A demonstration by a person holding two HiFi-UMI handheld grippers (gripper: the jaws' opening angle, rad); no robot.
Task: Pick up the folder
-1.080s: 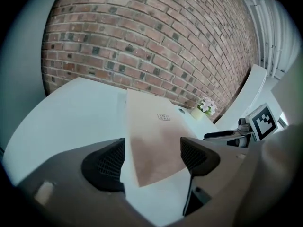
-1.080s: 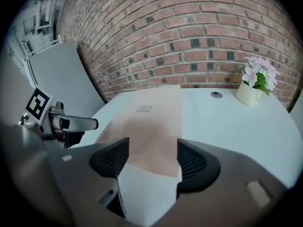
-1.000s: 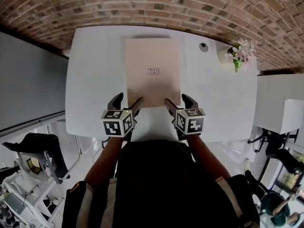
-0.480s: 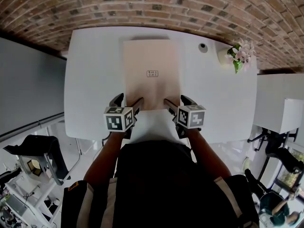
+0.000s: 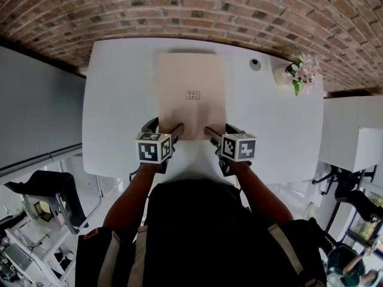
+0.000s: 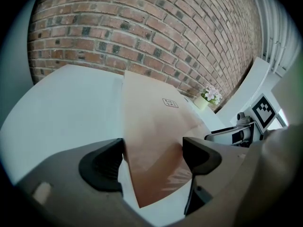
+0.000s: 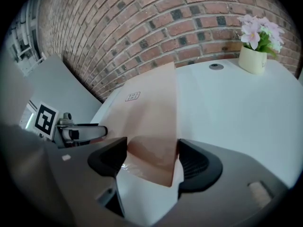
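A tan folder with a small label lies flat on the white table. Both grippers hover at its near edge. My left gripper is open, and the folder's near left corner lies between its jaws without the pads pressing on it. My right gripper straddles the near right corner. Its jaws stand wide and are closing, but the pads do not press the folder.
A small pot of pink flowers stands at the table's far right, with a round grommet beside it. A brick wall runs behind the table. The table's near edge is just below the grippers. An office chair stands at lower left.
Both grippers have sunk towards the table at the folder's near edge. The right gripper has rolled a little. The folder has not moved.
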